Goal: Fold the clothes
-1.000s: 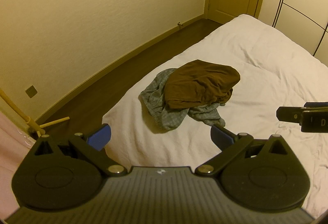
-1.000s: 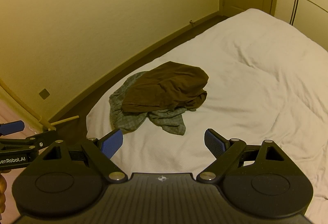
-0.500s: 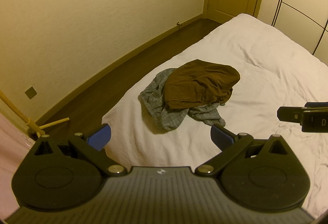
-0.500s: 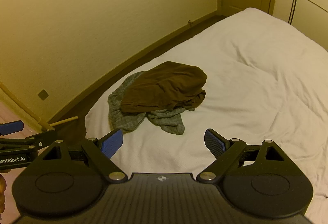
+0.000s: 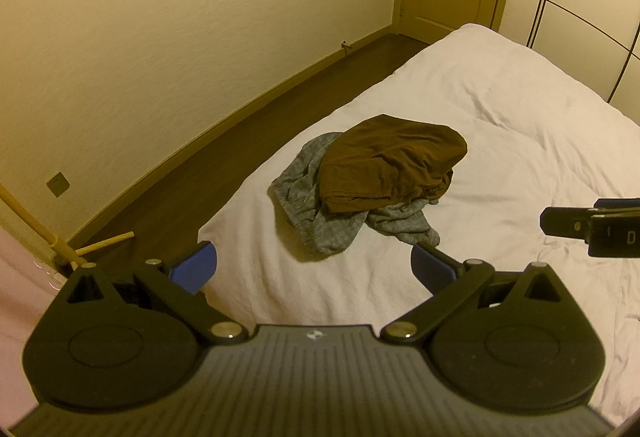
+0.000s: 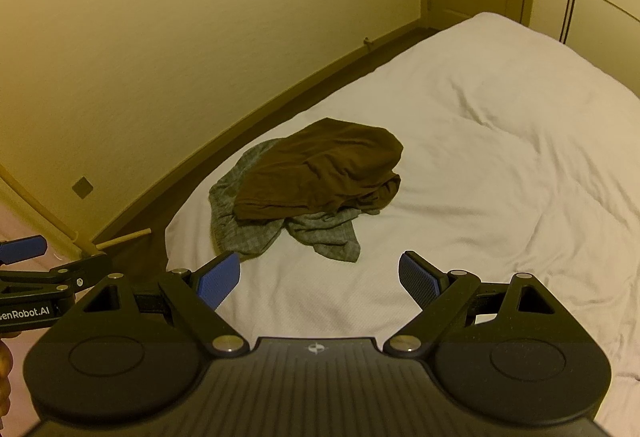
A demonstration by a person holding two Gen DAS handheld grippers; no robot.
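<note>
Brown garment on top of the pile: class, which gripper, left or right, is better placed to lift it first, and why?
Probably the left gripper: the brown garment lies nearly straight ahead of its open jaws. From the right gripper, also open, it sits off to the left.

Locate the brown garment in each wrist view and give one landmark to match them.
Left wrist: brown garment sits centre frame, on top of the grey garment.
Right wrist: brown garment lies left of centre, above the open fingers.
Shared landmark: the wall socket low on the left wall.
</note>
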